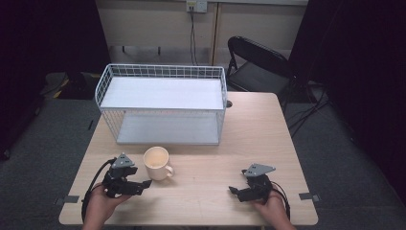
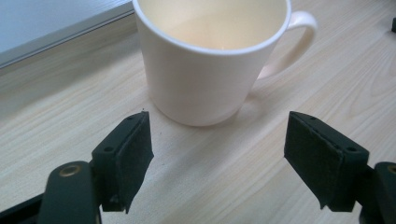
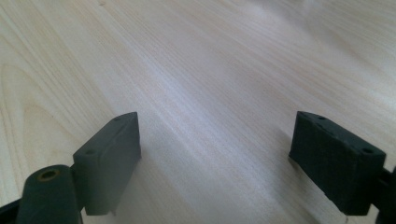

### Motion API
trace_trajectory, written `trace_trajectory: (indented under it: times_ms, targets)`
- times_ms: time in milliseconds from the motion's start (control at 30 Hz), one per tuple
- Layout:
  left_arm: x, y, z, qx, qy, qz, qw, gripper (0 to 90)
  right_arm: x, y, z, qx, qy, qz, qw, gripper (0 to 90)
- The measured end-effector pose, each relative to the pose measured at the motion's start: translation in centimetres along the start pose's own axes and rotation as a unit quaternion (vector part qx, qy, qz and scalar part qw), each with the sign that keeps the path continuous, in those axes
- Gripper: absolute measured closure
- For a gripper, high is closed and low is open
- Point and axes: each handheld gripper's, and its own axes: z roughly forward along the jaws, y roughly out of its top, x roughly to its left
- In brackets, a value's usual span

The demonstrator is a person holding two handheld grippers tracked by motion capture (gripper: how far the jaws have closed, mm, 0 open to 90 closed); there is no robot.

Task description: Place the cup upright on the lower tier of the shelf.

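A cream mug point(image 1: 157, 163) stands upright on the wooden table point(image 1: 249, 139), its handle turned to the right. In the left gripper view the mug point(image 2: 210, 60) is empty and sits just beyond the jaws, which stand wide apart with nothing between them. My left gripper point(image 1: 141, 186) is just left of and nearer than the mug, open. My right gripper point(image 1: 234, 191) rests near the front right of the table, open over bare wood point(image 3: 215, 93).
A white wire rack point(image 1: 163, 103) with two shelves stands at the back of the table, its lower shelf edge point(image 2: 56, 28) just behind the mug. A black folding chair point(image 1: 258, 67) stands beyond the table's far right corner.
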Motion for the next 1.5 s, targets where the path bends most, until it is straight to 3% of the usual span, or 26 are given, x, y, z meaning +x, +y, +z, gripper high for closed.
trace_trajectory:
  times_ms: [367,467,767,1067,1200,1300,1333,1500]
  targets:
    - [0.1,2.1,-1.6,-0.025,0.004,-0.006,0.9997,23.9,0.0,0.0,0.0,0.000,0.000,0.000,1.0000,15.3]
    - [0.1,2.6,-1.9,-0.032,0.002,-0.016,0.9994,24.1,0.0,0.0,0.0,0.000,0.000,0.000,1.0000,15.3]
    - [1.0,4.1,-1.0,-0.033,0.010,-0.030,0.9990,29.4,0.0,0.0,0.0,0.001,-0.002,0.001,1.0000,15.1]
    - [2.1,4.8,1.4,-0.012,0.026,-0.052,0.9982,38.8,0.1,0.0,0.0,0.000,-0.003,0.002,1.0000,15.0]
    - [2.1,5.0,2.1,0.002,0.039,-0.050,0.9979,44.3,0.1,0.0,0.0,0.000,-0.003,0.002,1.0000,15.0]
    - [2.2,5.0,2.5,0.009,0.036,-0.055,0.9978,48.3,0.1,0.0,0.0,0.000,-0.003,0.002,1.0000,15.0]
    - [2.2,5.1,2.7,0.023,0.040,-0.046,0.9979,48.9,0.1,0.0,0.0,0.000,-0.003,0.002,1.0000,15.0]
    - [1.8,5.3,3.4,0.035,0.054,-0.045,0.9969,57.2,0.1,0.0,0.0,0.000,-0.003,0.002,1.0000,15.0]
